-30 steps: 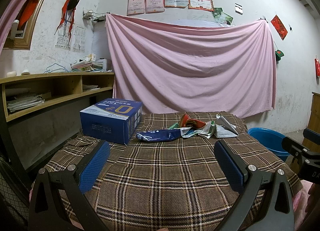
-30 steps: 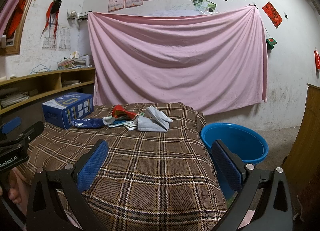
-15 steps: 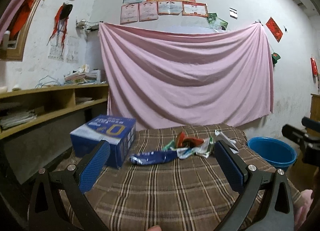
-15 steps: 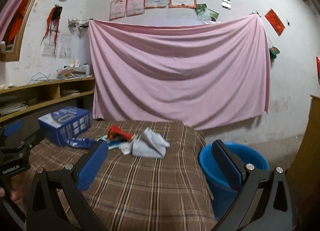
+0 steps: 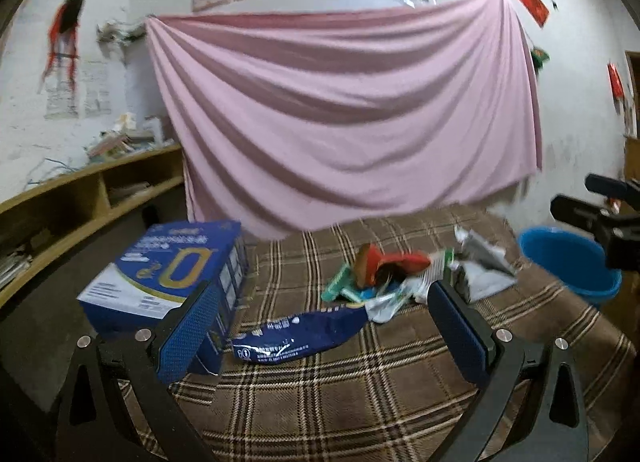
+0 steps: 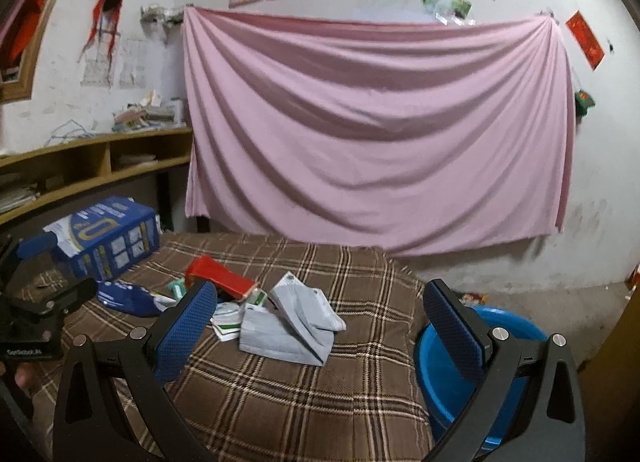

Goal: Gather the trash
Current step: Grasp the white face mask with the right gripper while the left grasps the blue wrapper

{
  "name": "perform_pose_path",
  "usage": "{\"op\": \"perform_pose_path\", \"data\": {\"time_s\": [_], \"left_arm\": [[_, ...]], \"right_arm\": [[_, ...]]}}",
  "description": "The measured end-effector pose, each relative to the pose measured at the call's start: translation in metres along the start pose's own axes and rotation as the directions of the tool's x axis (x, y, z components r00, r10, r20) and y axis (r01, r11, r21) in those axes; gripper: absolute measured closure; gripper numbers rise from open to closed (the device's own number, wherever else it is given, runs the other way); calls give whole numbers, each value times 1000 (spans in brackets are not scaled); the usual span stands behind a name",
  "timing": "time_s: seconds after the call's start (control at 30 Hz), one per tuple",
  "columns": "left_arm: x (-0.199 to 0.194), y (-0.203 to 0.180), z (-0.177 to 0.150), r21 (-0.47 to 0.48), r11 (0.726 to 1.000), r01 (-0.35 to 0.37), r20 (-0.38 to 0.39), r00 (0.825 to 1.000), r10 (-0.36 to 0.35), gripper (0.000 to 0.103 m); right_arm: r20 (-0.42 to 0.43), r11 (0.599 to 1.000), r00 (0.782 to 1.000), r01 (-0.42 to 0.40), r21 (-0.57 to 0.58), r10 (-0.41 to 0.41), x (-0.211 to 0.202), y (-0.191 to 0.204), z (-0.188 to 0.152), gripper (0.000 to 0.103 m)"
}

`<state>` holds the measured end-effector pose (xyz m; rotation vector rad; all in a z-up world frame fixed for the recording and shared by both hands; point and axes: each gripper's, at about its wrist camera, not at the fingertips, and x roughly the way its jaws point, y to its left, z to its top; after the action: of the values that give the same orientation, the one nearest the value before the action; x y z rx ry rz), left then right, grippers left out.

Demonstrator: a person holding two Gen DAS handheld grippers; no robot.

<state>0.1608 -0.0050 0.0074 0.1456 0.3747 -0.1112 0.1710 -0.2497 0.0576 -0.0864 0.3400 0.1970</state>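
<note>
A heap of trash lies on the plaid-covered table [image 5: 360,402]: a dark blue wrapper [image 5: 300,336], a red packet [image 5: 384,262], green-and-white cartons and a grey pouch [image 5: 484,266]. My left gripper [image 5: 320,326] hangs open just short of the blue wrapper, nothing between its fingers. In the right wrist view the grey pouch [image 6: 292,326] sits just ahead of my open right gripper [image 6: 320,326], with the red packet [image 6: 220,274] and blue wrapper [image 6: 124,298] further left. The blue basin [image 6: 480,362] stands off the table's right side.
A large blue carton [image 5: 168,274] stands on the table's left part, also shown as the carton [image 6: 104,238] in the right wrist view. Wooden shelves [image 5: 80,202] run along the left wall. A pink sheet [image 5: 340,114] hangs behind the table. A wooden cabinet [image 6: 616,362] borders the right.
Both grippers have moved forward and closer to the trash heap, which now looks larger in both views. Both stay open and hold nothing.
</note>
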Motion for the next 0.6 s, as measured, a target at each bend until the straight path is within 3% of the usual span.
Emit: {"op": "perform_pose_path", "data": {"time_s": [0.13,0.27,0.5,0.57,0.6], "left_arm": [[29,8,-7,-7,1000,17,-116,993,-18,3],[52,6,-9,-3,1000,27,-223,974,-27,11],[80,1,-7,52,996,70,-310,949,-51,13],[89,-5,-7,93,992,85,-338,940,-49,18],[94,-8,-8,106,990,95,-355,934,-51,29]], "right_arm": [[-97,1000,995,-22,-7,21,33,-1,-1,0],[-183,998,982,-58,-10,55,57,0,-3,0],[-263,997,961,-80,19,83,85,-2,-5,0],[-288,996,953,-85,33,91,93,-4,-6,1],[-299,995,950,-88,40,96,96,-5,-6,3]]}}
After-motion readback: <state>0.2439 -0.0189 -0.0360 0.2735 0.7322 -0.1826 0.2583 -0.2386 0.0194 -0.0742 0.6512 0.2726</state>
